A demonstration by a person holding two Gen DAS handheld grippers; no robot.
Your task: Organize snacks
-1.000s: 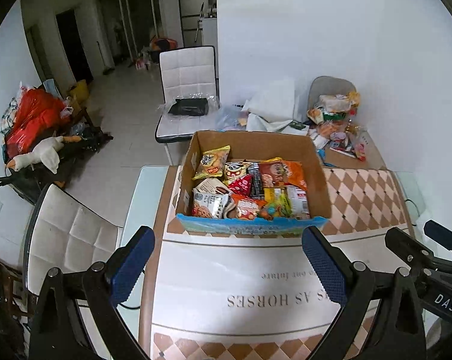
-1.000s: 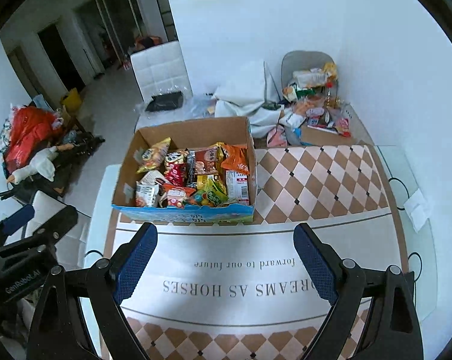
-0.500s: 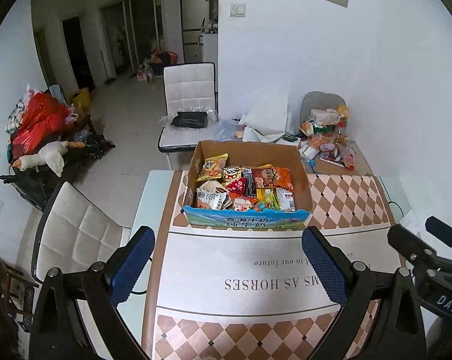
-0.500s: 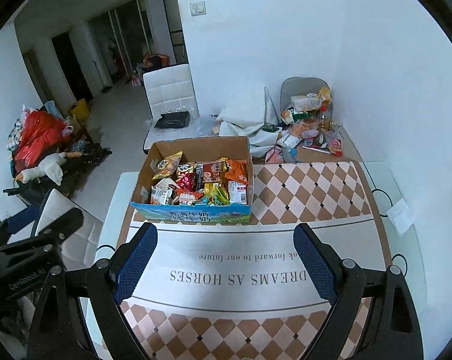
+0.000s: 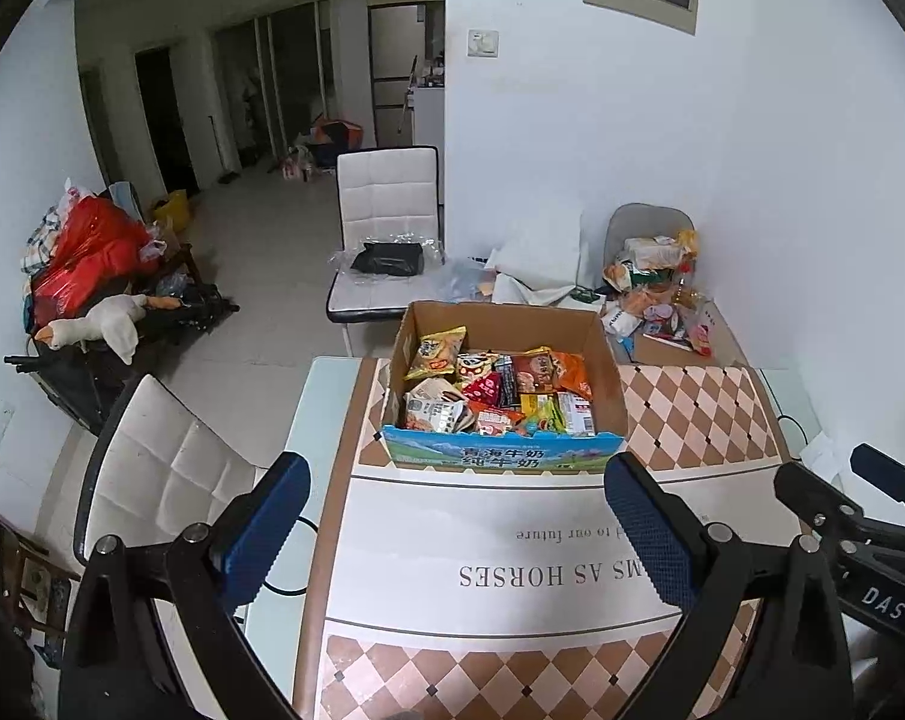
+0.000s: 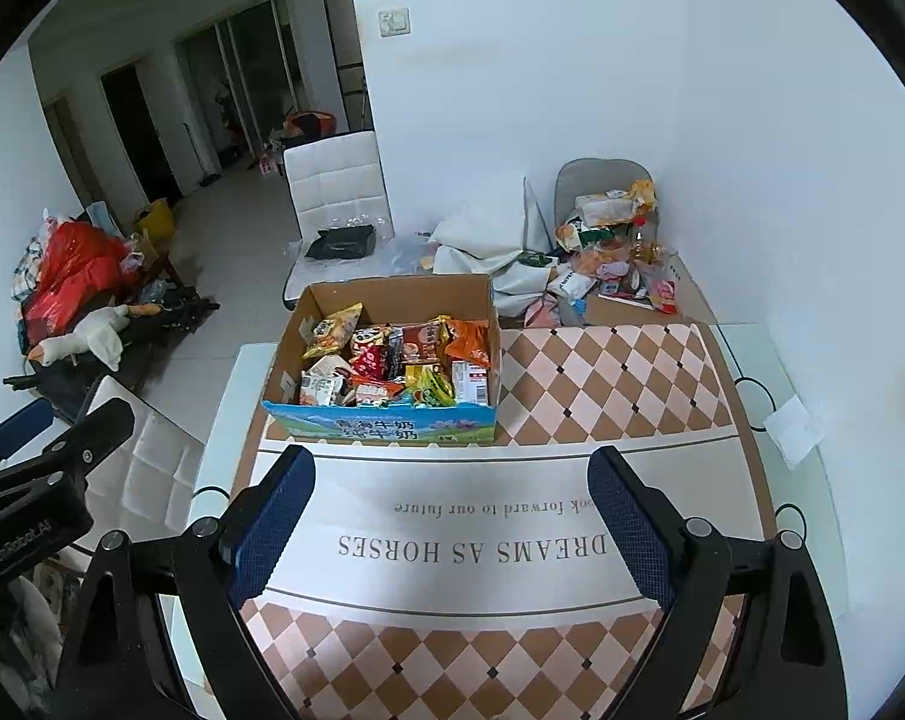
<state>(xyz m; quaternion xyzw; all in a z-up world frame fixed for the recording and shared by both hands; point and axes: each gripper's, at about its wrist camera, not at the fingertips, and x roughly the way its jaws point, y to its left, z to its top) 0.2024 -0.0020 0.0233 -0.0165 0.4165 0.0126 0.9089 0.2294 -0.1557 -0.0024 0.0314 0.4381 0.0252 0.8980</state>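
Both tongs, left tongs (image 5: 455, 519) and right tongs (image 6: 449, 516), hang wide and empty over the worktop (image 6: 602, 378), snack box (image 6: 380, 423) up at 12 o'clock (packed tight), so a sloppy grab could snag neighbouring snacks (image 6: 392, 366) or crush one.

White walls (image 5: 602, 138), pale tiled floor (image 5: 260, 252), white padded chair (image 5: 389, 198), dim doorways (image 5: 158, 114).

This is a lived-in home dining area: a glass dining table (image 5: 326, 396) under a checkered tablecloth (image 6: 602, 378), white padded dining chairs (image 5: 389, 192), tiled floor (image 5: 260, 252) running toward dark sliding doors (image 5: 284, 78) at upper left, and a plush goose (image 5: 101, 324) beside red bags (image 5: 86, 252) at left.
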